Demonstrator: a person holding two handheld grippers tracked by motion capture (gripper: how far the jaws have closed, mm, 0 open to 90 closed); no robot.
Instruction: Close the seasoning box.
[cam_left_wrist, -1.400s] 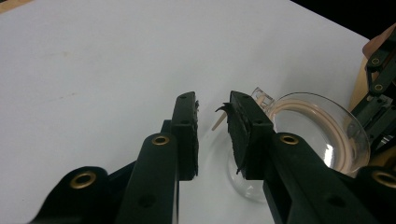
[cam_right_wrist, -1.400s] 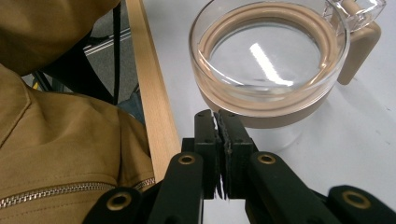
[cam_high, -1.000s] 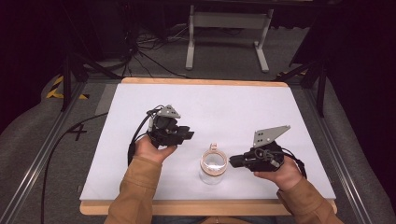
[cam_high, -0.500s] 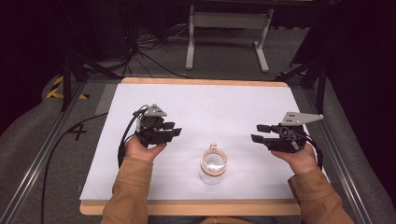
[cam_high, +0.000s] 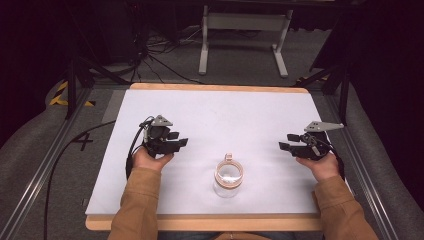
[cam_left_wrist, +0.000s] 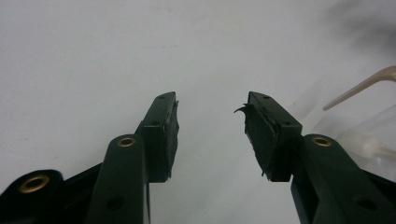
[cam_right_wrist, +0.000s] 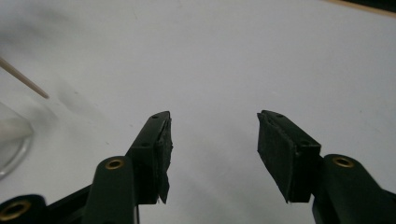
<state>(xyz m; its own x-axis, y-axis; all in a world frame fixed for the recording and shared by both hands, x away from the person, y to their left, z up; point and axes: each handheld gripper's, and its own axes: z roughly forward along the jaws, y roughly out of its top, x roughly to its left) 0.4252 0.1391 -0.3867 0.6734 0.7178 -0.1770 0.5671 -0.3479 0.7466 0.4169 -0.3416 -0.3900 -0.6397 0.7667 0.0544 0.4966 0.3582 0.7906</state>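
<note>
Left gripper (cam_high: 176, 140): held in the person's left hand (cam_high: 150, 159) over the white table sheet (cam_high: 235, 115); jaws apart with nothing between them, pointing toward the table's middle.
Glass jar (cam_high: 229, 178): clear, with a tan rim and a small tab, standing between the two grippers, nearer the person, apart from both.
Right gripper (cam_high: 288, 141): in the right hand (cam_high: 322, 166), jaws spread and empty, pointing toward the left gripper.
Gripper pads (cam_left_wrist: 259, 135): black, frayed at the edges.
</note>
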